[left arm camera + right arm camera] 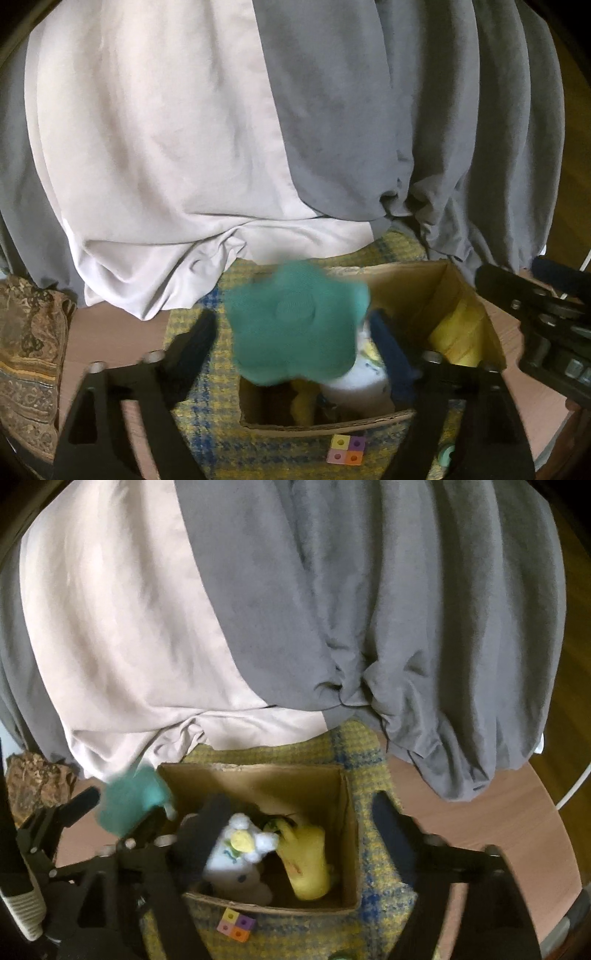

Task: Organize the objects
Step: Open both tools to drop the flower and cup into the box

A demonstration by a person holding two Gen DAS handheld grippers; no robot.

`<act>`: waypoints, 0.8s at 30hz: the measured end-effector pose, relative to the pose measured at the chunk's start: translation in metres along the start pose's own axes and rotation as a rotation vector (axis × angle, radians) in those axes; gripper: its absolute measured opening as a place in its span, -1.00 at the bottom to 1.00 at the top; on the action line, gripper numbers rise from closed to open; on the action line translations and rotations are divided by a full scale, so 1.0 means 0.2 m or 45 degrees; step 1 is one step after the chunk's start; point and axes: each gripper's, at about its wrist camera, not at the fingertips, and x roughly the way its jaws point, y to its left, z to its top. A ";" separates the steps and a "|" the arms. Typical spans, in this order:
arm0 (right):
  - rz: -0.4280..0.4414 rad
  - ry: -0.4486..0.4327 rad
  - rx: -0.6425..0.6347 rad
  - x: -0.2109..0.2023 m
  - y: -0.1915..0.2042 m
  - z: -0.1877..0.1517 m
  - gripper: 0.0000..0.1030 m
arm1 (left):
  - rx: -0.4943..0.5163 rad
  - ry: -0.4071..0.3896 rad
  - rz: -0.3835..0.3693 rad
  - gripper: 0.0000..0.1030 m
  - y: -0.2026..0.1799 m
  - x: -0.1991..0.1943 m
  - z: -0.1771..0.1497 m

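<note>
One open cardboard box (347, 834) sits on the yellow-and-blue checked cloth (376, 915). It holds one white plush (240, 871) and one yellow plush (306, 864). One blurred teal star-shaped toy (295, 325) lies between the spread fingers of the left gripper (291, 332), over the box's left edge; whether it is gripped cannot be told. The right gripper (299, 830) is spread wide and empty. One small four-coloured block (236, 925) lies just before the box.

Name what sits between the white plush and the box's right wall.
In the right wrist view, a yellow plush lies between the white plush and the cardboard box wall.
</note>
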 end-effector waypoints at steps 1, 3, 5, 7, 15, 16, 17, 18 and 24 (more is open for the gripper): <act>0.001 -0.003 0.004 0.00 0.00 0.00 0.73 | -0.002 -0.003 0.008 0.85 0.00 0.00 0.00; -0.001 -0.002 0.011 -0.02 -0.01 -0.01 0.75 | -0.004 0.002 0.010 0.86 0.00 0.00 -0.01; -0.009 -0.003 0.020 -0.03 -0.02 -0.01 0.80 | -0.004 0.016 0.005 0.89 0.00 0.00 -0.02; -0.020 -0.009 0.022 -0.04 -0.03 -0.02 0.84 | -0.002 0.018 0.009 0.94 0.00 0.00 -0.02; -0.028 -0.020 0.050 -0.09 -0.07 -0.06 0.87 | 0.008 0.002 0.019 0.94 -0.02 -0.03 -0.05; -0.030 -0.021 0.054 -0.10 -0.08 -0.07 0.87 | 0.009 0.000 0.021 0.94 -0.03 -0.04 -0.06; -0.031 -0.021 0.057 -0.11 -0.08 -0.08 0.87 | 0.009 0.001 0.018 0.95 -0.03 -0.04 -0.07; -0.030 -0.021 0.059 -0.11 -0.08 -0.09 0.87 | 0.008 0.002 0.013 0.94 -0.03 -0.05 -0.07; -0.044 -0.027 0.069 -0.17 -0.09 -0.18 0.87 | -0.022 -0.009 0.032 0.95 -0.02 -0.10 -0.16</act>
